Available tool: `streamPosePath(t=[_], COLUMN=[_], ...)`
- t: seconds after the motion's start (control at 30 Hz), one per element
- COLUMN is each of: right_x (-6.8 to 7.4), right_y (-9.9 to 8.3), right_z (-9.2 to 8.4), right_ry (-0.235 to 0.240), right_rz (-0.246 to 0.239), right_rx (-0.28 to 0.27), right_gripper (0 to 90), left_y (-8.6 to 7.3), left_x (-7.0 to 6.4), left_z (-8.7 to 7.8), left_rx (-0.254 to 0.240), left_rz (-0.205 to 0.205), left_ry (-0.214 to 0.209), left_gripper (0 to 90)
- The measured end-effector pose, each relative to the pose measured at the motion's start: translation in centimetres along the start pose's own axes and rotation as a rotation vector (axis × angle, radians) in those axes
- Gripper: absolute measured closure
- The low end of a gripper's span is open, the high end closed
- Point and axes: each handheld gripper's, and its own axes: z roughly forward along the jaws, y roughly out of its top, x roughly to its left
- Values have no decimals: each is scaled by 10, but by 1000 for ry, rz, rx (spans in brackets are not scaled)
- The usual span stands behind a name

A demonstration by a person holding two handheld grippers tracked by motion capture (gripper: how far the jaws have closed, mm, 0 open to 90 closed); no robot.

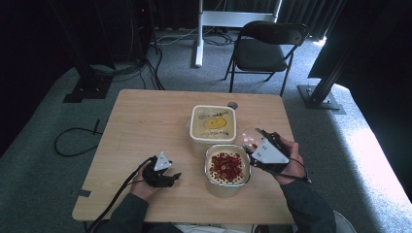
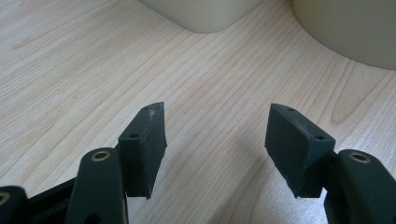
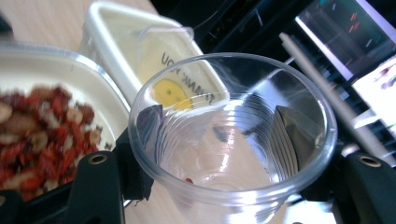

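A: The clear plastic cup [image 3: 232, 140] — where is it?
B: Centre-right in the high view, gripped by the right gripper [image 1: 254, 139] fingers, tilted beside the bowl of red bits [image 1: 227, 169].
A: The left gripper [image 2: 217, 147]?
B: Fingers wide, empty, over the counter [image 1: 145, 126].

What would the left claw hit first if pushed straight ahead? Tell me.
Probably the round tub of red bits; bare table lies before the open left claw, depth uncertain.
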Motion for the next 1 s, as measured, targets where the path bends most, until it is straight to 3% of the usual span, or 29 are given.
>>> streamPosePath(t=[0.1, 0.13, 0.17, 0.2, 0.3, 0.33, 0.43, 0.63, 1.0], right_x=[-15, -15, -20, -29, -39, -39, -48, -48, -52], right_y=[-7, -7, -10, -15, -21, -21, -28, -30, -34], right_z=[0, 0, 0, -1, -1, -1, -2, -1, 5], right_ry=[43, 43, 67, 109, 157, 157, 182, 156, 146], right_rz=[153, 153, 207, 316, 439, 439, 528, 523, 567], right_rx=[-29, -29, -39, -64, -101, -101, -129, -102, -109], right_gripper=[349, 349, 349, 349, 349, 349, 349, 347, 343], left_y=[0, 0, 0, 0, 0, 0, 0, 0, 0], left_x=[0, 0, 0, 0, 0, 0, 0, 0, 0], left_z=[0, 0, 0, 0, 1, 1, 1, 1, 1], left_rx=[2, 2, 2, 3, 4, 4, 4, 7, 6], left_rz=[2, 2, 2, 2, 4, 4, 4, 6, 6], left_ry=[-1, -1, -1, -1, -1, -1, -2, -6, -2], left_gripper=[392, 392, 392, 392, 392, 392, 392, 392, 391])
